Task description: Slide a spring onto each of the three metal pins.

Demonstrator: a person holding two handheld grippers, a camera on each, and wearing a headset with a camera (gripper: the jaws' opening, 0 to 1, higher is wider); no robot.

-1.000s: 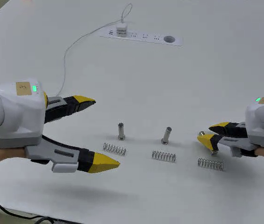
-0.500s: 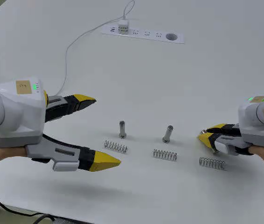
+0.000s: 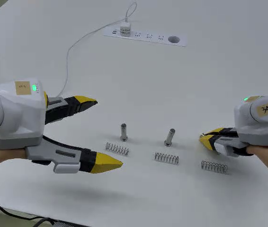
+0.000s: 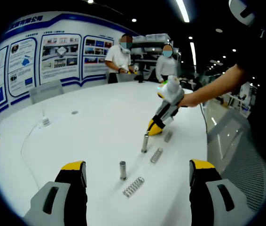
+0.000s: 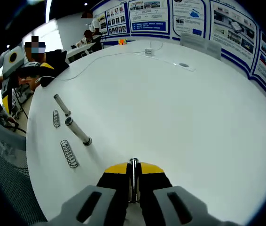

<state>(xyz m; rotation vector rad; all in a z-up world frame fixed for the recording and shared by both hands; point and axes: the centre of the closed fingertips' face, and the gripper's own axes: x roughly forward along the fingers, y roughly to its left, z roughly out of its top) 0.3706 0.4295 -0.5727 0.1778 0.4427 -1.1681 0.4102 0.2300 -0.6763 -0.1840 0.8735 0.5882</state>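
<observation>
Row of parts on white tabletop (image 3: 209,80). Upright: left pin (image 3: 123,132) and middle pin (image 3: 169,137), each with a coil lying flat just in front, left spring (image 3: 116,149) and middle spring (image 3: 166,158). Third spring (image 3: 214,166) flat on the surface, just below right tool (image 3: 204,138) in the head view. Right tool pressed together on third pin (image 5: 133,181), right of the middle pin. Left tool (image 3: 108,132) spread wide and empty, hovering left of the left pin. Farther back, power strip (image 3: 146,36) with white cable (image 3: 70,52).
</observation>
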